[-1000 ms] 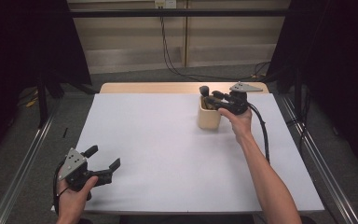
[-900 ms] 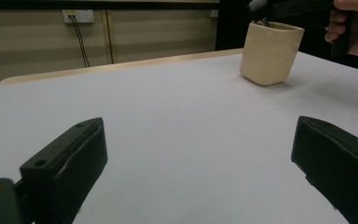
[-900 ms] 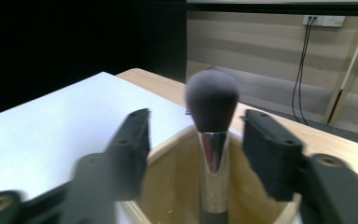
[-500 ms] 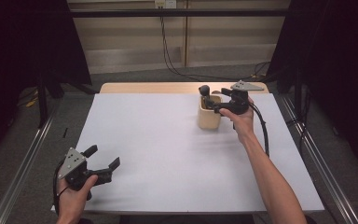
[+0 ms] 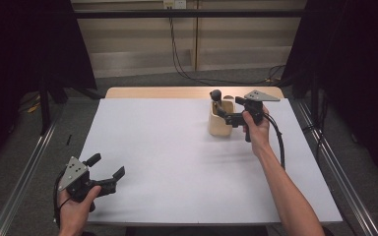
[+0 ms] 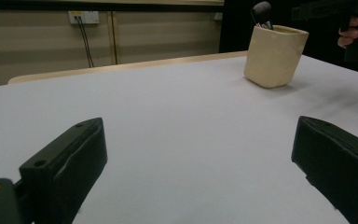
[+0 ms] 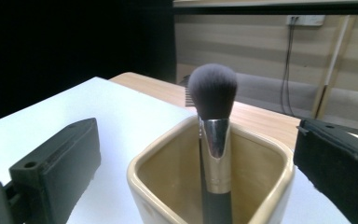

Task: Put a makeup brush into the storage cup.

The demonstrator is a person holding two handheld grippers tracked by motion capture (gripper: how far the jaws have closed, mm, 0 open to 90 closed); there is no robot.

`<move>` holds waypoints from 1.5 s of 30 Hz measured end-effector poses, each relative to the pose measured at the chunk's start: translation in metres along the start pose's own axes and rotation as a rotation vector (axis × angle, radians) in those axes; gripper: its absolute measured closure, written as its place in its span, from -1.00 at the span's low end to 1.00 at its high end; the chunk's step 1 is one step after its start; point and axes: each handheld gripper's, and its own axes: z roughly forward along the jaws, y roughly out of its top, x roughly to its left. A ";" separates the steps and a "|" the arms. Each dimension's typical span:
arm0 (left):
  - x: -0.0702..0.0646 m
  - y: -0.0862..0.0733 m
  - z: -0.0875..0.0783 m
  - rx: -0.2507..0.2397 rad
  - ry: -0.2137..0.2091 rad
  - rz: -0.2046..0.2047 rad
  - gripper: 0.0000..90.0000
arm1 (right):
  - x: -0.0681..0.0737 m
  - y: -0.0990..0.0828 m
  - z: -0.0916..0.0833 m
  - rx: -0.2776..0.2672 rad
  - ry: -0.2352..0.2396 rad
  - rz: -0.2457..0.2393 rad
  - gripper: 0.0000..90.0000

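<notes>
Makeup brush (image 7: 213, 126) upright in cream holder (image 7: 270, 196), just released, right gripper (image 5: 223, 112) jaws just opened wide, empty; left gripper (image 5: 107, 167) open, empty; next: withdraw clear.

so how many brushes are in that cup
1. A makeup brush stands bristles up in the cream cup at the table's far right. A dark comb-like edge shows behind the brush; the cup's depth may hide more.
</notes>
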 end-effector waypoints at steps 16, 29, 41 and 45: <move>0.000 0.000 -0.003 -0.004 0.001 0.002 -0.93 | 0.010 -0.007 -0.032 -0.017 -0.038 -0.011 -1.00; -0.001 0.000 -0.003 -0.008 0.000 0.000 -0.93 | 0.012 -0.013 -0.064 -0.008 -0.082 -0.039 -1.00; -0.001 -0.001 -0.007 -0.008 0.013 0.005 -0.93 | 0.015 -0.030 -0.091 0.006 -0.119 -0.036 -1.00; -0.002 -0.001 -0.008 -0.011 0.013 0.001 -0.93 | 0.017 -0.037 -0.101 0.002 -0.121 -0.033 -0.99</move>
